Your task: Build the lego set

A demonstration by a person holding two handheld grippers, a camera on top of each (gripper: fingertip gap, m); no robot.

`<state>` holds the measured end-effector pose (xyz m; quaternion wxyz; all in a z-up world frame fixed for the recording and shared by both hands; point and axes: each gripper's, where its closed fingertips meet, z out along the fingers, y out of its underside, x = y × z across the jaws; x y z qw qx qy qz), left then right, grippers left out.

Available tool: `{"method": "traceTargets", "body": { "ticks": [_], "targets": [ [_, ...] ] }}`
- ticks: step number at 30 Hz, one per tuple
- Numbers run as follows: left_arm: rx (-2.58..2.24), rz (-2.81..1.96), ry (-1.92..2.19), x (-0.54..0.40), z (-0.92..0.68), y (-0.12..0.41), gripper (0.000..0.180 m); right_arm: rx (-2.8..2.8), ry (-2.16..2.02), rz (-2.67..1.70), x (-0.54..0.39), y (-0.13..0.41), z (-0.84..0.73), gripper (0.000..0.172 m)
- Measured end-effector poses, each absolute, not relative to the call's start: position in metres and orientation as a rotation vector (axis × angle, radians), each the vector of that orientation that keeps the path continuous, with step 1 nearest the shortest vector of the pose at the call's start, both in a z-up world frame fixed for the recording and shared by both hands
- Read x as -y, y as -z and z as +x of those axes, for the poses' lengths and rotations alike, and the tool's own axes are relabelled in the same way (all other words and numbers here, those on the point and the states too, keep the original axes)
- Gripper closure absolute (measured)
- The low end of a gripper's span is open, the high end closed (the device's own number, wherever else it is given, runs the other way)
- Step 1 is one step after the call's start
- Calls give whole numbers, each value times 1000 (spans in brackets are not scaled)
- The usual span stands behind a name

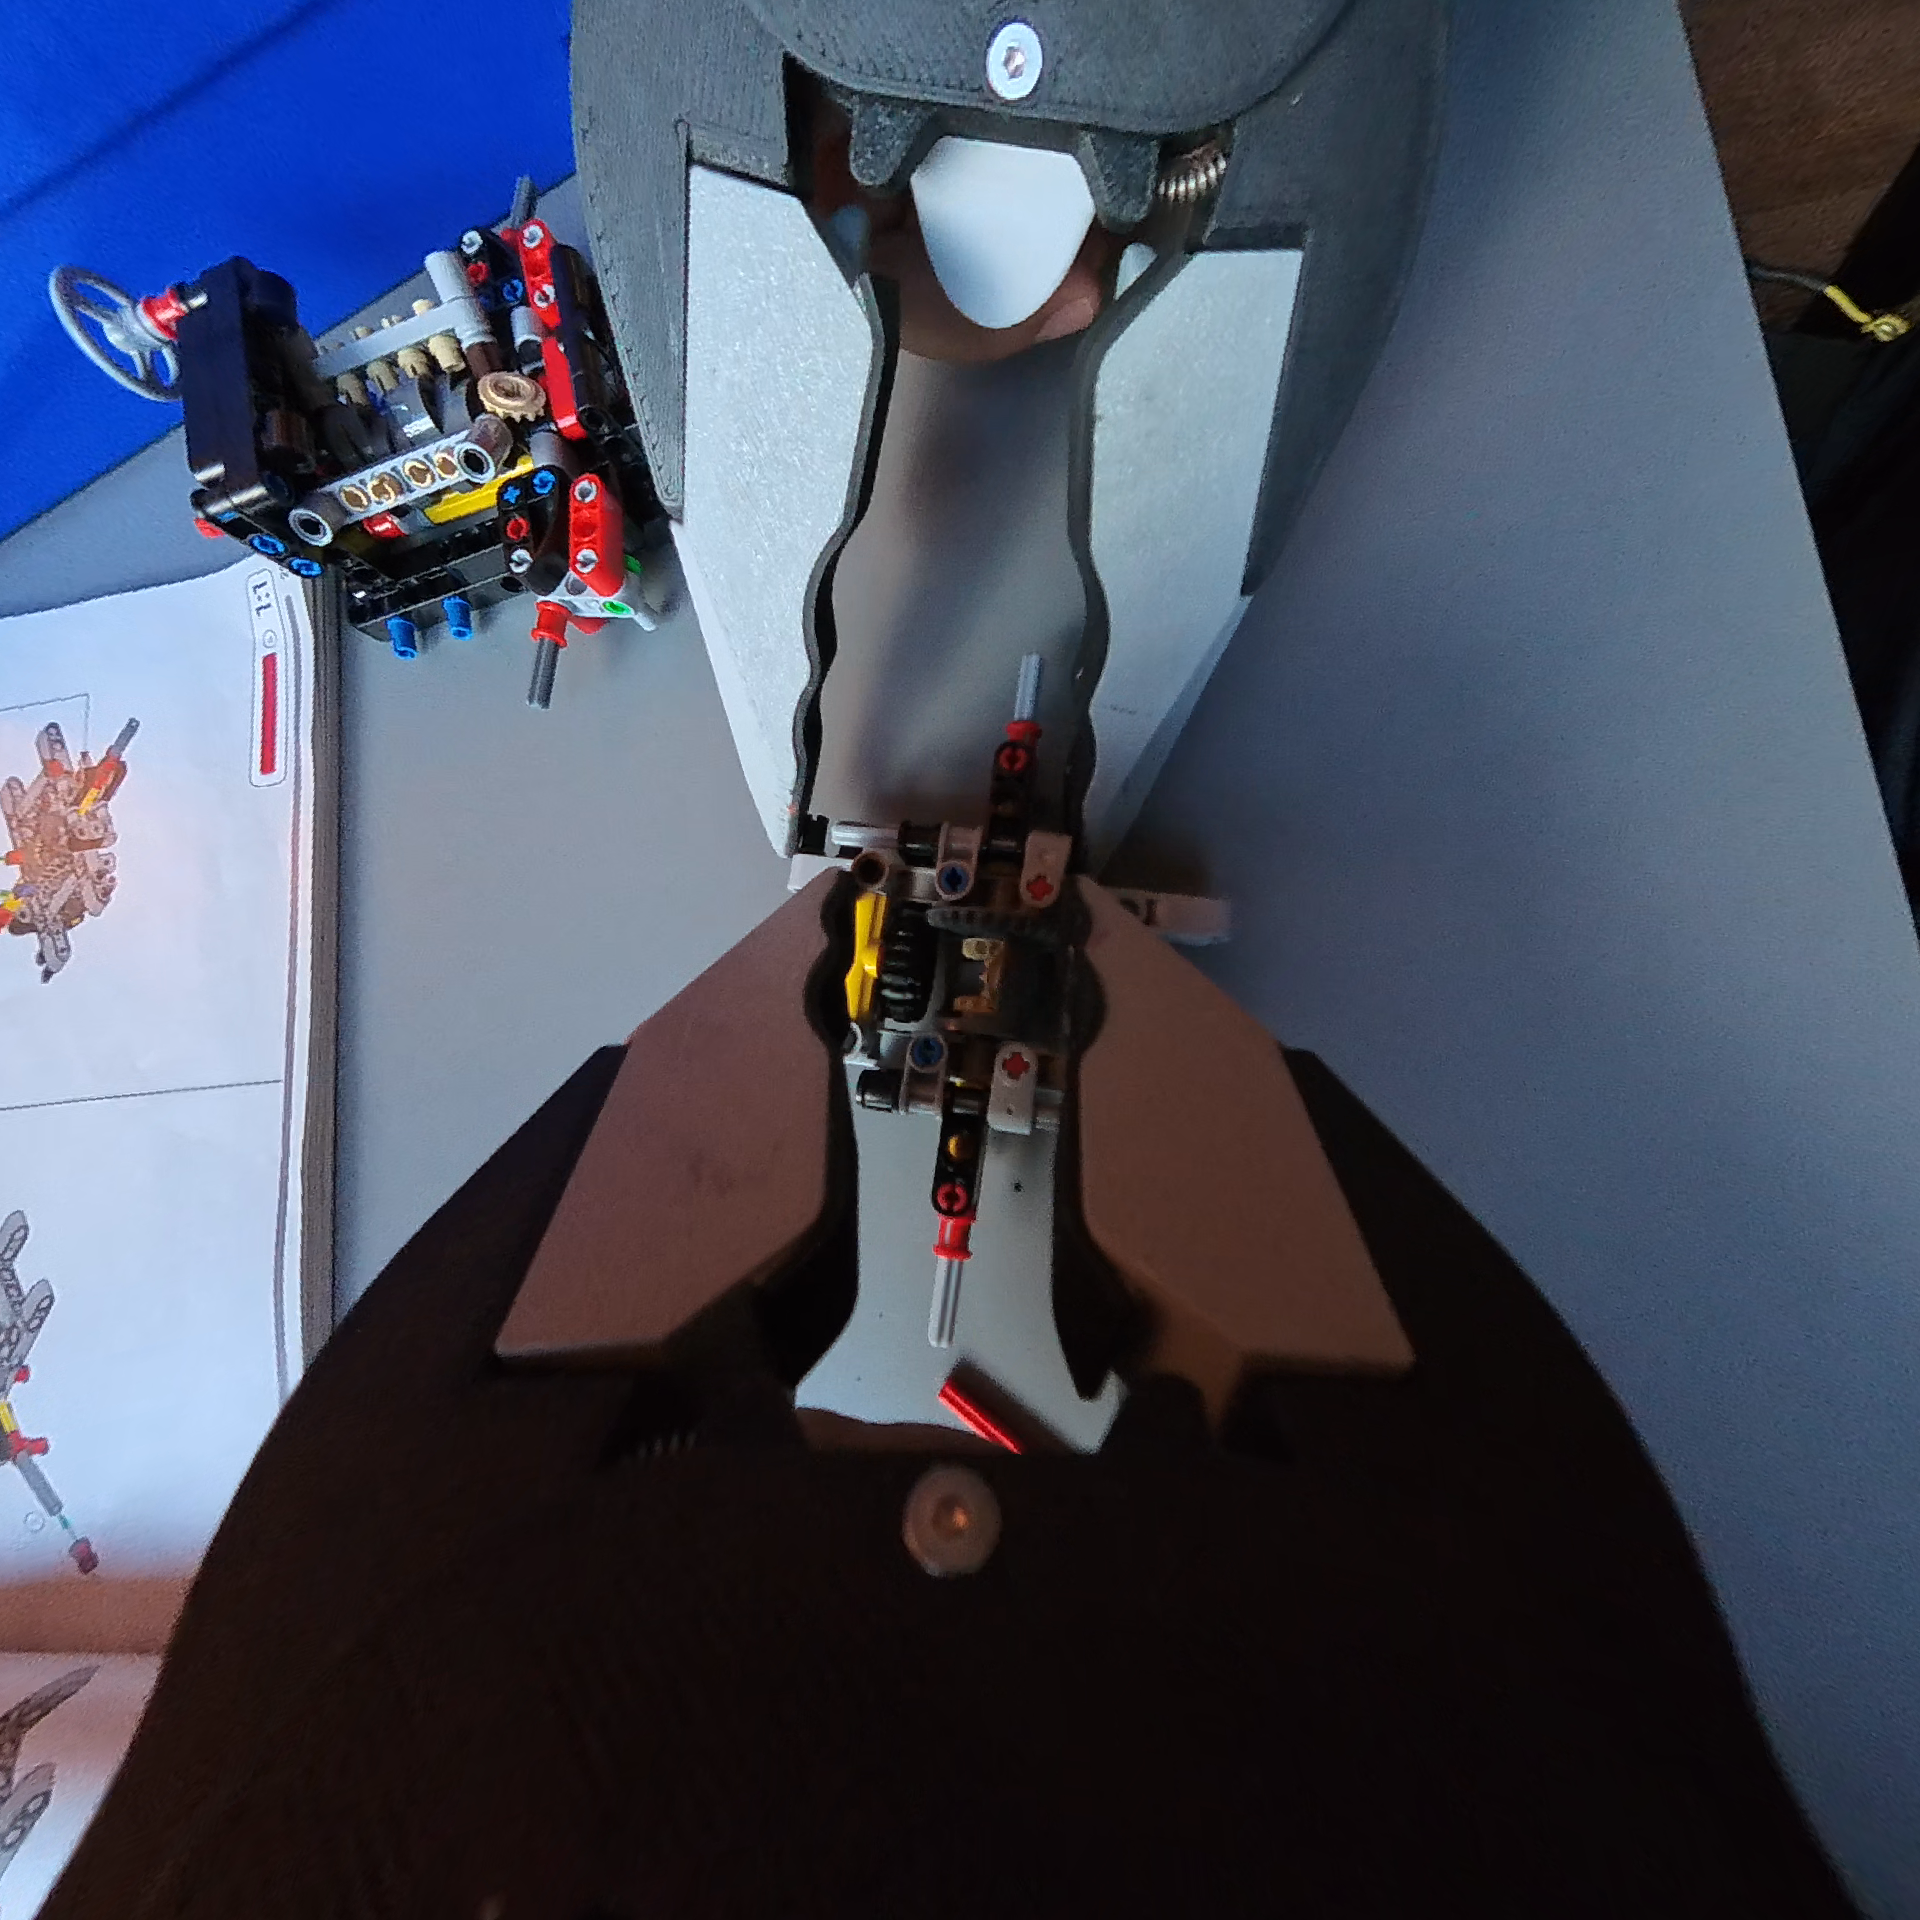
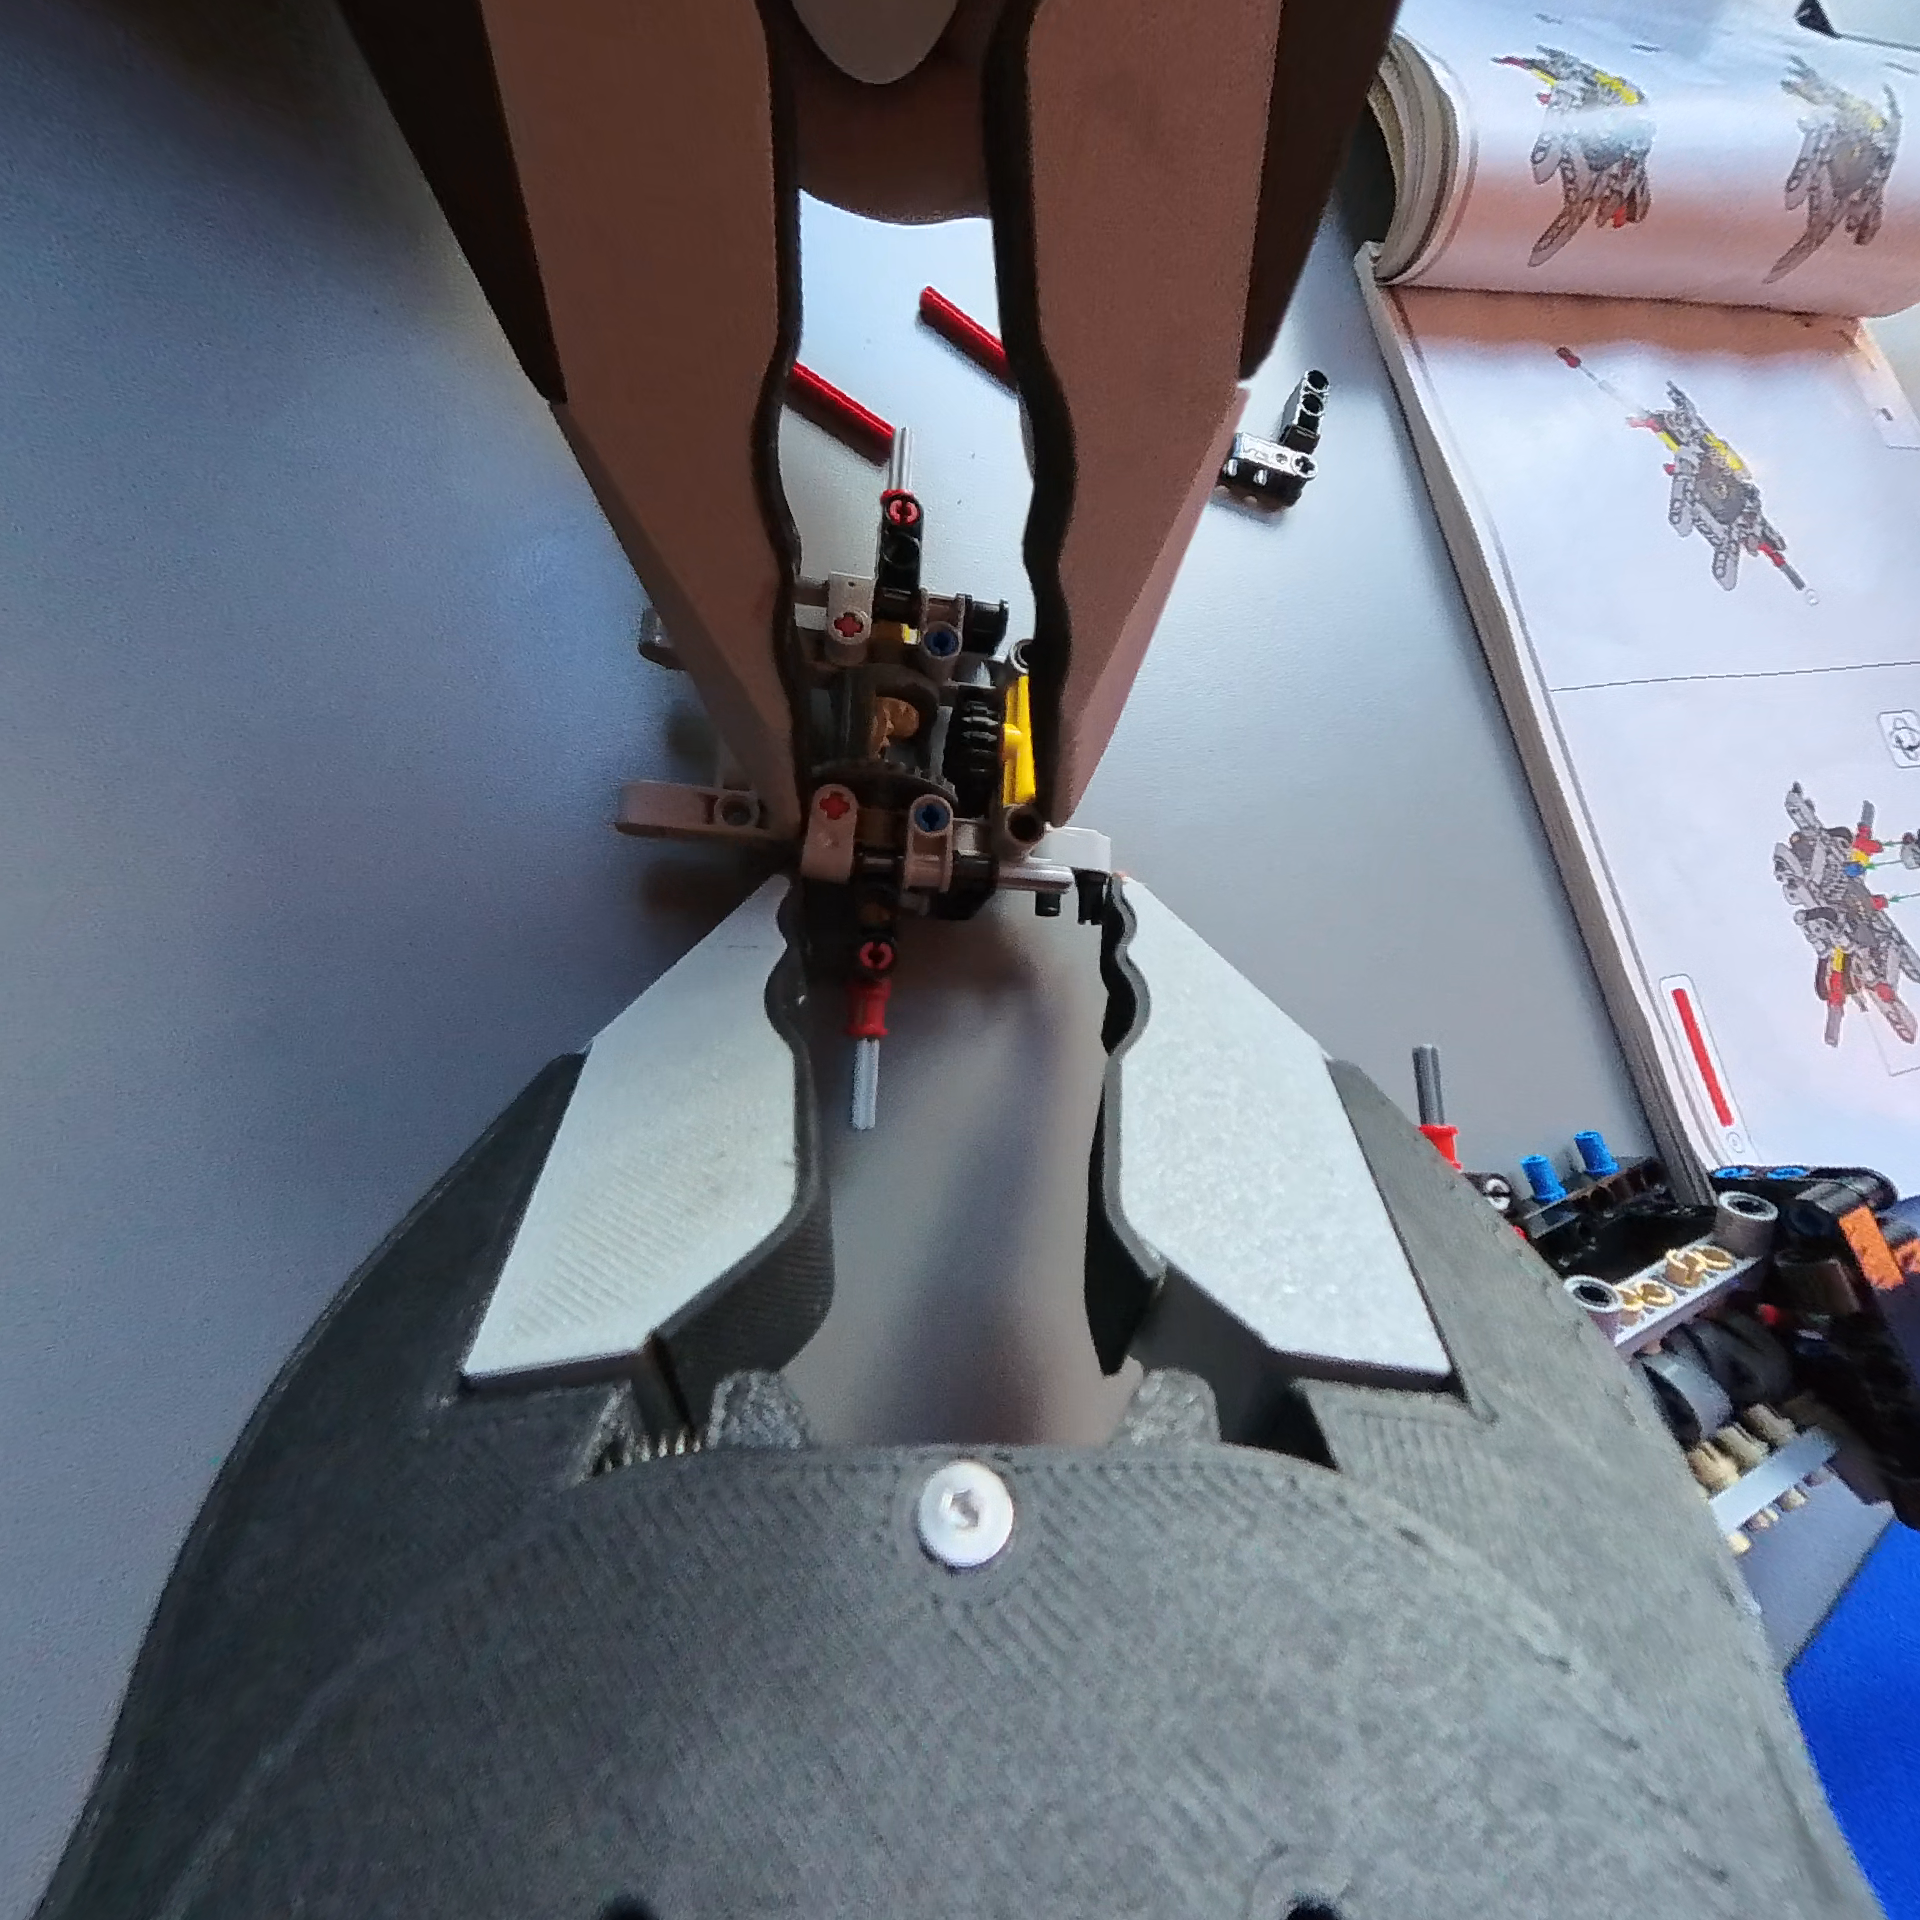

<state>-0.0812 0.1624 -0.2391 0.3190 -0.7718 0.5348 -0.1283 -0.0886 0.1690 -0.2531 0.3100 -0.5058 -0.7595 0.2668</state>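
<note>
A small Technic gear assembly (image 1: 966, 966) with a yellow part, black gears and red and blue pins hangs just above the grey table (image 1: 1455, 935). My left gripper (image 1: 956, 914), with brown fingers, is shut on its middle, pads pressed on both sides. My right gripper (image 2: 951, 904), with grey fingers, faces it from the opposite side. It is shut on the assembly's (image 2: 914, 769) near end: one pad against the black beam with the red pin, the other against a black pin on the grey beam. A grey axle (image 2: 868, 1086) sticks out between the right fingers.
A larger Technic build (image 1: 416, 447) with a grey steering wheel stands beside an open instruction booklet (image 1: 145, 935), also seen in the right wrist view (image 2: 1714, 727). Two red axles (image 2: 836, 400), a black connector (image 2: 1288, 436) and a loose grey beam (image 2: 691, 805) lie on the table. A blue surface (image 1: 208, 156) borders it. The tips of both grippers are at nearly the same place.
</note>
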Motion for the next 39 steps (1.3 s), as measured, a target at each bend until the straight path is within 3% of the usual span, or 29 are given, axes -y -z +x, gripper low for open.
{"method": "traceTargets", "body": {
  "ticks": [7,9,14,39],
  "targets": [
    [-1397,-2031,321,-164,-84,239,144,1947,-712,-1350,-174,247,-83,130],
    [-1388,-2032,336,-164,-83,239,144,1943,-775,-1351,-169,244,-83,124],
    [-1385,-2029,343,-164,-83,239,144,1965,-753,-1336,-169,247,-86,130],
    [-1320,-2043,352,-162,-84,239,144,1979,-742,-1336,-166,249,-87,130]
  ]
}}
